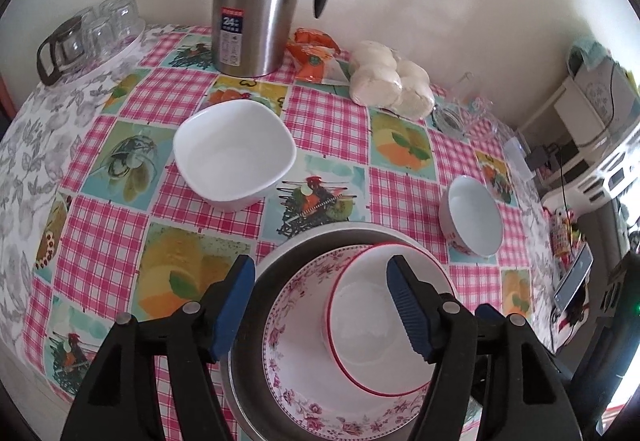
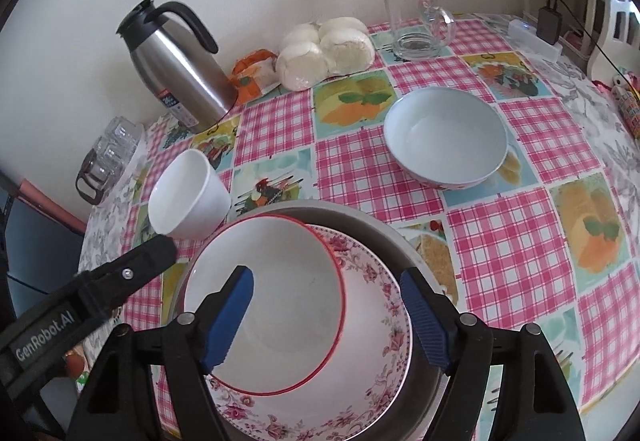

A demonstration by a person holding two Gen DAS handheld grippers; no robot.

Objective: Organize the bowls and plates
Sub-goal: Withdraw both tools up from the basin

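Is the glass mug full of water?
No, the glass mug by the wall looks empty, and you can see straight through it.

A red-rimmed white bowl (image 2: 264,305) sits upright, off-centre, in a pink-flowered bowl (image 2: 360,393), itself nested in a grey metal basin (image 2: 360,217). A squarish white bowl (image 1: 234,153) and a pale blue bowl (image 2: 446,137) stand apart, upright and empty.

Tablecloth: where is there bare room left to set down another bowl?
Free: the checked patch between the square white bowl, the pale blue bowl and the stacked bowls; also the cloth right of the pale blue bowl. Crowded: the wall side, with thermos, buns, glass mug.
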